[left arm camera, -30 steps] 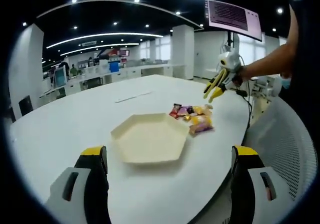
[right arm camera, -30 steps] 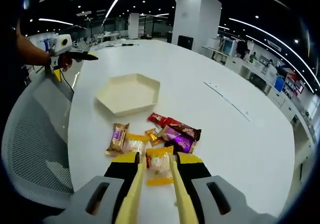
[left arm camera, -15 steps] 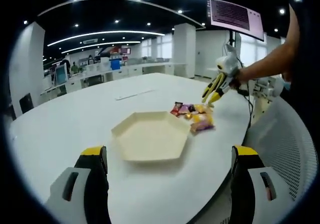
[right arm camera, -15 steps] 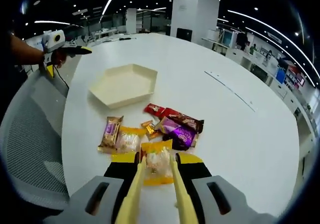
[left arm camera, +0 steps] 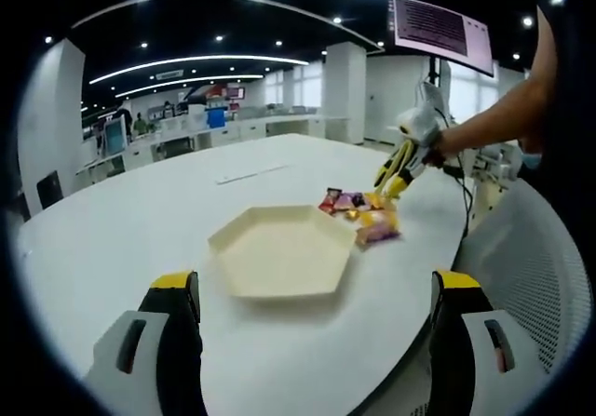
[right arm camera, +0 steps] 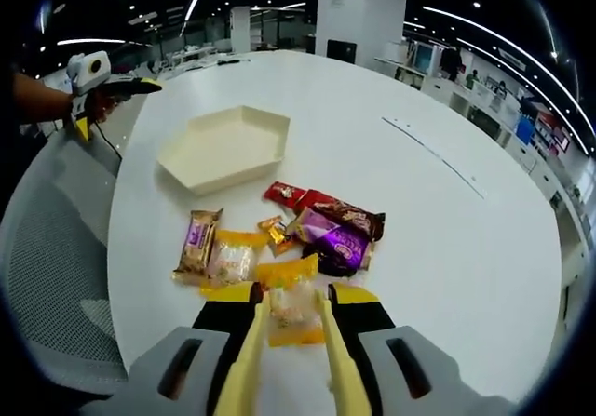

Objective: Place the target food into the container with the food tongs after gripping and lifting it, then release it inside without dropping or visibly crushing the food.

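Note:
A cream hexagonal tray sits bare on the white table. Beside it lies a pile of wrapped snacks. My right gripper is shut on yellow food tongs, whose two arms straddle a yellow snack packet lying at the near edge of the pile. Whether the tongs pinch the packet I cannot tell. My left gripper stands wide open, low in front of the tray, with nothing between its fingers.
A grey mesh chair stands against the table's curved edge. A person's arm reaches in over it. A monitor hangs above. A thin strip lies on the table's far side.
My right gripper has come down and forward over the pile, so the yellow packet now lies deeper between the tong arms. The left gripper and the tray have not moved.

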`<state>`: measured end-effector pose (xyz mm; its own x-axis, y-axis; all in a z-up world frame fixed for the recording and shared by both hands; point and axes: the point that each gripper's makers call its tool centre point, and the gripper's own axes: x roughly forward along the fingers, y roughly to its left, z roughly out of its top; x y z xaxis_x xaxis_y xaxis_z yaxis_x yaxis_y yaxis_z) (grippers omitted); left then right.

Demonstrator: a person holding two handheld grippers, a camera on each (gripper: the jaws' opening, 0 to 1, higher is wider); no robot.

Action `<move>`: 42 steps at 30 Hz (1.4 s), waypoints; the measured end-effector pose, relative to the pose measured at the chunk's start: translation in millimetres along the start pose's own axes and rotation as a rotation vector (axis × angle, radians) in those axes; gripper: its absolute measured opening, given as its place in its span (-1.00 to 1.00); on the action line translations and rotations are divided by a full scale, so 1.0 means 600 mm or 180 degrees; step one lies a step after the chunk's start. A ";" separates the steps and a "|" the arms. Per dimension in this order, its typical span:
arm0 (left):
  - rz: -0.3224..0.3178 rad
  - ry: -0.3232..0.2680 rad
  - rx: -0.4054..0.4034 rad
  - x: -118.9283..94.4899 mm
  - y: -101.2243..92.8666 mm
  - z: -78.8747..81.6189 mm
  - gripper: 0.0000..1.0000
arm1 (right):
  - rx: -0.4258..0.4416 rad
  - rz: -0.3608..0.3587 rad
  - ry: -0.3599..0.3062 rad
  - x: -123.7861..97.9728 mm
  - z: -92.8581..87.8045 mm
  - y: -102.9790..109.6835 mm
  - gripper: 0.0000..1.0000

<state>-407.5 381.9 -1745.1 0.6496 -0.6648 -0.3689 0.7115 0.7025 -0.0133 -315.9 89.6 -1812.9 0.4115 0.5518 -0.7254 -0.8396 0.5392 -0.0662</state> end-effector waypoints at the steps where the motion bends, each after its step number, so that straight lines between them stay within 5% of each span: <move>1: -0.0004 0.0002 0.0002 0.000 0.000 0.000 0.99 | 0.0001 0.0002 0.0020 0.002 -0.002 0.001 -0.42; 16: -0.0054 0.0016 0.0018 0.003 -0.006 -0.002 0.99 | 0.0367 -0.0060 0.0075 -0.014 -0.007 -0.005 -0.61; 42: -0.0140 0.0054 0.0087 0.004 -0.016 -0.008 0.99 | 0.0249 -0.0101 0.0254 -0.068 0.052 -0.033 -0.60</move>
<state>-414.2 374.8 -1750.4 0.6130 -0.6904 -0.3842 0.7465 0.6654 -0.0045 -305.0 76.2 -1760.5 0.4052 0.4828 -0.7763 -0.7950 0.6053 -0.0385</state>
